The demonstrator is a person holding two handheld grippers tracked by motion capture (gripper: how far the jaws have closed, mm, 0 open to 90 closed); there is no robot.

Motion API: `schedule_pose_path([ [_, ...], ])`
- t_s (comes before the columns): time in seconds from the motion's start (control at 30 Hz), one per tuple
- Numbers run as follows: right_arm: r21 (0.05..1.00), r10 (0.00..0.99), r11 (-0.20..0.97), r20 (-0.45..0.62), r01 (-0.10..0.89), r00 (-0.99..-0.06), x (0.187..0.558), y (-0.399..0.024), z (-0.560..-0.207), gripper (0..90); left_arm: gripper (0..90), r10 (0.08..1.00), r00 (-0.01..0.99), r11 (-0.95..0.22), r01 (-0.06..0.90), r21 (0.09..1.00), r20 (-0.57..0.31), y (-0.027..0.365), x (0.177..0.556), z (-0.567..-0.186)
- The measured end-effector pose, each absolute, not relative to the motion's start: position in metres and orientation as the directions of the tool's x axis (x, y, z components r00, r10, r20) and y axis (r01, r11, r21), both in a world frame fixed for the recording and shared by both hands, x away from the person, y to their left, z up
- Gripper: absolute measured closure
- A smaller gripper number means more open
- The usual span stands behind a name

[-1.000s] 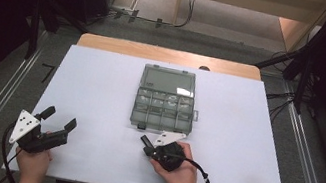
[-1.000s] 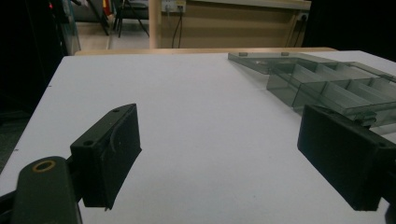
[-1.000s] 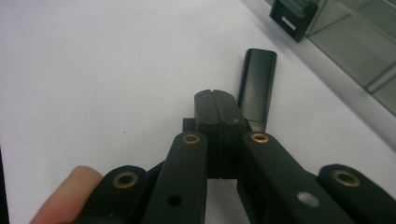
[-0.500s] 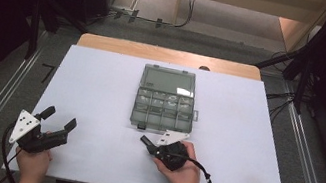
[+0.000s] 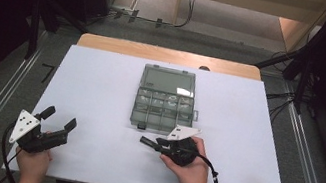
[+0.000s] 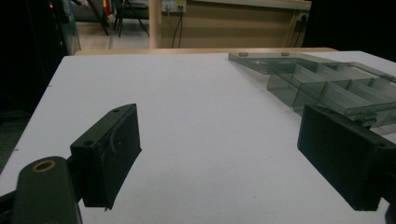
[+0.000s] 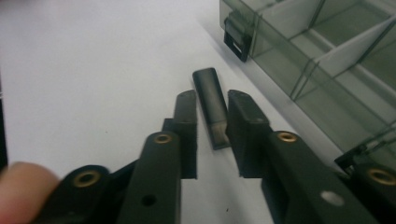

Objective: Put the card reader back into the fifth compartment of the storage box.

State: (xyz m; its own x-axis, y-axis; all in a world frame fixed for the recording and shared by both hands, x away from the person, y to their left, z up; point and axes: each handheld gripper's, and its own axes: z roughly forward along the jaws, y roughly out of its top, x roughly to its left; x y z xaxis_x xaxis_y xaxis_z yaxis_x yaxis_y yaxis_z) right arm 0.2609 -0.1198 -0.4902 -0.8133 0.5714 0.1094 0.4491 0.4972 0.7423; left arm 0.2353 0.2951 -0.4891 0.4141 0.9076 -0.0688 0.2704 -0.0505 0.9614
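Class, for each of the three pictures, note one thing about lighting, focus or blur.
High view: the white table is evenly lit, while the surroundings fall into darkness. Left gripper view: dim, with the near black fingers soft and the clear compartment box sharper. Right gripper view: the small dark stick between the fingers is fairly crisp; the fingertip at the lower left corner is blurred.

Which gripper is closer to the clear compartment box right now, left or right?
Right. The right gripper sits just in front of the compartment box, near its front edge. The left gripper is well off toward the table's near left corner.
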Motion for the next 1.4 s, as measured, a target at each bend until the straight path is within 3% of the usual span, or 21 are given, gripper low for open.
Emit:
schedule_pose_path([
  [0.03,0.747,0.572,0.487,0.118,0.452,-0.811,0.263,-0.121,-0.487,56.0,13.6,0.908,0.414,-0.051,0.271,0.961,-0.069,0.295,0.235,-0.489],
  [0.07,0.747,0.572,0.487,0.118,0.452,-0.811,0.263,-0.121,-0.487,56.0,13.6,0.908,0.414,-0.05,0.271,0.961,-0.069,0.295,0.235,-0.489],
  [0.27,0.732,0.523,0.517,0.14,0.444,-0.841,0.271,-0.112,-0.479,35.7,13.6,0.909,0.412,-0.053,0.274,0.96,-0.067,0.295,0.235,-0.489],
  [0.33,0.718,0.558,0.531,0.104,0.45,-0.823,0.274,-0.106,-0.479,31.4,13.6,0.908,0.414,-0.051,0.273,0.961,-0.069,0.295,0.236,-0.489],
  [0.9,0.643,0.515,0.632,0.067,0.432,-0.854,0.293,-0.077,-0.498,60.5,13.5,0.907,0.414,-0.05,0.275,0.96,-0.072,0.296,0.236,-0.489],
  [1.4,0.65,0.497,0.659,0.0,0.377,-0.868,0.291,-0.069,-0.506,70.6,13.6,0.907,0.414,-0.052,0.276,0.96,-0.07,0.295,0.236,-0.489],
])
